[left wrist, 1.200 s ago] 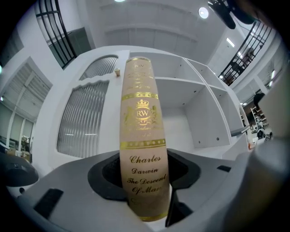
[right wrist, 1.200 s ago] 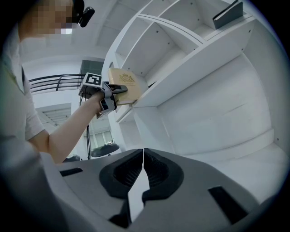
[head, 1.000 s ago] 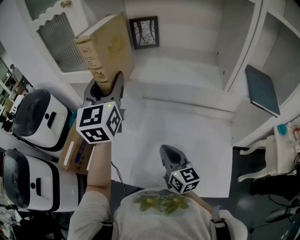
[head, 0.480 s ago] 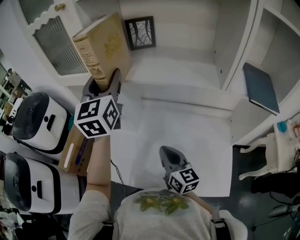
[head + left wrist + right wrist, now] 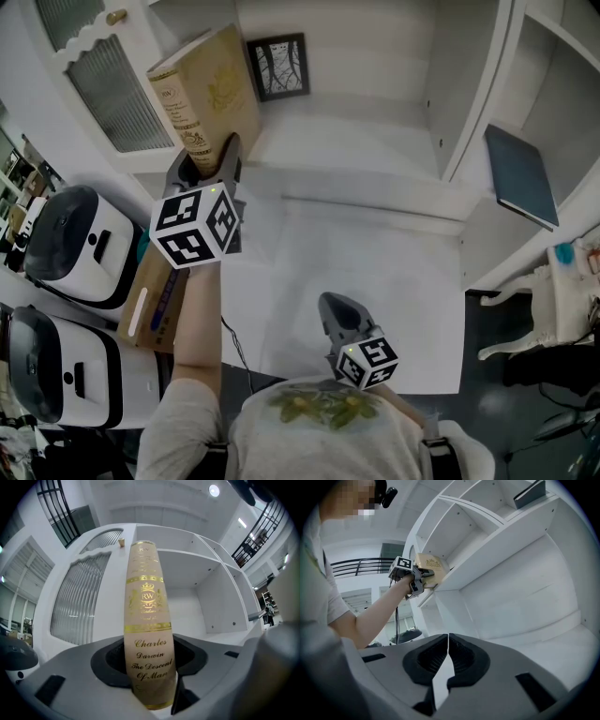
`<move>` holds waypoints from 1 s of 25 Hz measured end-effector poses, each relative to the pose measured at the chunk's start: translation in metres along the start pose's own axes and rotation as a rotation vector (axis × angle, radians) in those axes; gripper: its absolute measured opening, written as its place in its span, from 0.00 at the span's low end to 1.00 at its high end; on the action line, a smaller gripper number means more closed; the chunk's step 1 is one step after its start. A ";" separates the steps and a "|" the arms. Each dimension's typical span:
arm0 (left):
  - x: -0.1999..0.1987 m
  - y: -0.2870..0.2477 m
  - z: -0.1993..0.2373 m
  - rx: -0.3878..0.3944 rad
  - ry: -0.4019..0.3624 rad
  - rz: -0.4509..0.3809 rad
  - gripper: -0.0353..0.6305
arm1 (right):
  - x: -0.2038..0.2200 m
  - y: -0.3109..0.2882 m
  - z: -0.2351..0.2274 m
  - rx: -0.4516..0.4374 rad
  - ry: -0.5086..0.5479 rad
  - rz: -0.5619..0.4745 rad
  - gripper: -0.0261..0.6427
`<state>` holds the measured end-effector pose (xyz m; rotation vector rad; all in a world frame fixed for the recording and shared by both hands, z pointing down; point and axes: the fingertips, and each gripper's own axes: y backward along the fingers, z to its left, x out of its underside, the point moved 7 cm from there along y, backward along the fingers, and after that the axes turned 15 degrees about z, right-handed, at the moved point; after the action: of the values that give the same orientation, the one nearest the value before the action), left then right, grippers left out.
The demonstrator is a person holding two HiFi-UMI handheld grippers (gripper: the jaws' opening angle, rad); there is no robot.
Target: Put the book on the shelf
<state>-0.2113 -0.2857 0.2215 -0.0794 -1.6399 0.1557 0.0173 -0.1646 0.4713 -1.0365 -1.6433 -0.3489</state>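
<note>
left hand-held gripper [image 5: 207,167] clamping tan book [image 5: 212,97], its lower end hiding between the jaws; gilt spine lettering, held upright near shelf [image 5: 361,157]. right hand-held gripper [image 5: 446,642] sitting closed, empty.

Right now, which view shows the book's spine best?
The left gripper view: the book stands centred, spine facing the camera, gold lettering readable, clamped in the left gripper. The head view shows spine and cover slanted. The right gripper view shows it small and distant.
</note>
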 end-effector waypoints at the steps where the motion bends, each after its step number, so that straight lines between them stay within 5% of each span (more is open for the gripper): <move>1: 0.000 -0.001 0.000 0.000 -0.001 0.001 0.39 | 0.000 0.000 0.000 0.000 -0.001 0.000 0.08; 13: -0.003 -0.002 -0.004 -0.020 -0.052 0.004 0.39 | 0.001 0.003 0.002 -0.003 0.003 0.004 0.08; 25: -0.022 0.041 -0.001 -0.067 -0.079 -0.129 0.41 | 0.002 -0.001 0.005 -0.018 0.009 0.019 0.08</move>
<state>-0.2106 -0.2482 0.1939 -0.0185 -1.7235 0.0048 0.0138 -0.1609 0.4714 -1.0618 -1.6236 -0.3559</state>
